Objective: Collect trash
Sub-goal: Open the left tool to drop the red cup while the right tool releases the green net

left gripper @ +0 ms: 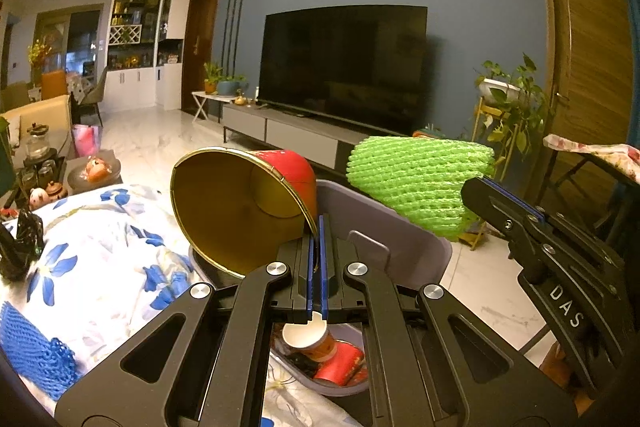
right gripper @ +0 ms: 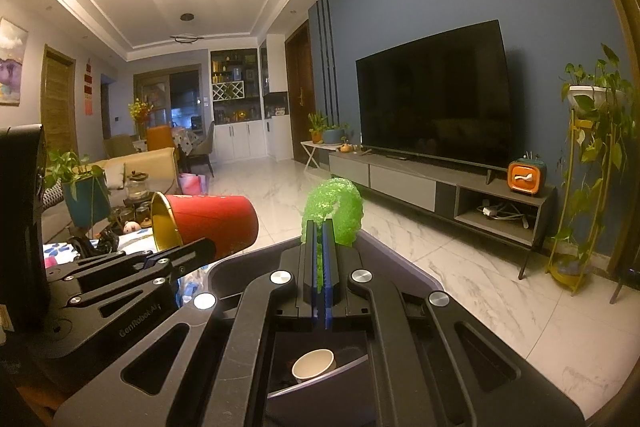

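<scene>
The left hand-held gripper (left gripper: 318, 263) is closed on the thin rim of a red paper tub with a gold inside (left gripper: 244, 203). It holds the tub tilted, with the mouth toward the camera, over the near edge of a grey plastic bin (left gripper: 400, 223). The right hand-held gripper (right gripper: 320, 263) is also closed; between its blue pads it pinches a green foam net sleeve (right gripper: 334, 207), which hangs above the far edge of the same bin.

I judge the tub to be light and rather stiff, but its wall can bend or crease if it is squeezed hard. The rim is a good place to hold, because the wall there is doubled and the pads can close on it from inside and outside. The net sleeve is very light, soft and springy. It flattens fully under the pads and can be taken anywhere on its body; it should not slip much, but it may cling to a pad at release.

The left wrist view shows the inside of the tub, the side of the sleeve, a white paper cup (left gripper: 306, 337) and red wrappers (left gripper: 340, 367) already in the bin, and a blue net piece (left gripper: 36, 355) on the flowered cloth (left gripper: 100, 259) near its left edge. The right wrist view shows instead the red outside of the tub, and the sleeve end-on as a ring.
</scene>
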